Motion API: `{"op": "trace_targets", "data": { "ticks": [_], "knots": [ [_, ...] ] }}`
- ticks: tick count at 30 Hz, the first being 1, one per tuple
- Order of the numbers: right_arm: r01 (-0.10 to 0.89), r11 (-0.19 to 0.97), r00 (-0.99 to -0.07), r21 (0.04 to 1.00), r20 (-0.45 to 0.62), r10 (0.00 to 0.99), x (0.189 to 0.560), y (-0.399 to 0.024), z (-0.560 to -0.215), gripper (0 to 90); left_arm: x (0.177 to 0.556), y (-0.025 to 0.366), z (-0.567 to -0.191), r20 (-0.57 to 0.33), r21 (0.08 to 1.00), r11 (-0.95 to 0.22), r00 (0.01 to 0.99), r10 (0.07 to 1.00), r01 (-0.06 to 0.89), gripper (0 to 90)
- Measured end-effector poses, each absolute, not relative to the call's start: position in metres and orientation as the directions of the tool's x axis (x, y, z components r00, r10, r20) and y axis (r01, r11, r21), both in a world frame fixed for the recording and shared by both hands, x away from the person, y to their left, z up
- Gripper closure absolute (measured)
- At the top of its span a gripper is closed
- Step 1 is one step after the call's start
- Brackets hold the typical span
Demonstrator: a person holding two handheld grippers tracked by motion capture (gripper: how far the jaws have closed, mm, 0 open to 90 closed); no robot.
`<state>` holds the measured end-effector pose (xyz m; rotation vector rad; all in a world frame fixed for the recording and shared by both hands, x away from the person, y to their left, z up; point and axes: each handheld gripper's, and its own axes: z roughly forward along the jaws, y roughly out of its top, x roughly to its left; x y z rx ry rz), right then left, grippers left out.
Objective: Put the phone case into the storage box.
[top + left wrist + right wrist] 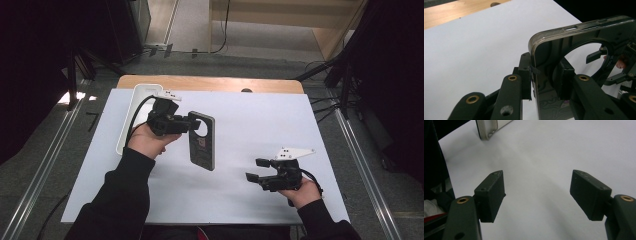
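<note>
The left gripper has its fingers clenched on the upper edge of a dark, flat, rounded-corner phone case with a large round camera opening. The case sits near the middle of the desk, a little toward its left side, and by the look of the left gripper view it is lifted or tipped up rather than lying flat. One finger presses the outer wall and the other reaches inside, just beside the round opening, a pinch on the thin rim that probably steadies the case so the other hand can work on it.

The right gripper hovers near the front right of the desk, well apart from the case, its fingers spread wide with nothing between them; it seems to be waiting or lining up an approach.

A long white plastic tray with rounded ends lies along the desk's left edge, behind the left hand.

The high view gives the layout: both hands, case and tray on the white sheet. The left gripper view adds the grip itself, the glossy rim and the right gripper seen through the opening. The right gripper view confirms bare white surface under its open fingers and catches a tray corner at the far edge.
</note>
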<state>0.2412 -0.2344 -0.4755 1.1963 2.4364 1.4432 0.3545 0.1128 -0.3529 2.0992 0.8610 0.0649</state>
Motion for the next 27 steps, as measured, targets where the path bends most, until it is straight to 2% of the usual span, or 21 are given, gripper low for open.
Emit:
{"op": "trace_targets", "data": {
  "ticks": [27],
  "knots": [
    [0.58,0.268,-0.693,0.769,0.294,0.658,0.24,-0.238,-0.48,27.1,0.364,0.147,-0.339,-0.237,0.73,-0.364,0.714,0.659,0.578,70.7]
  ]
}}
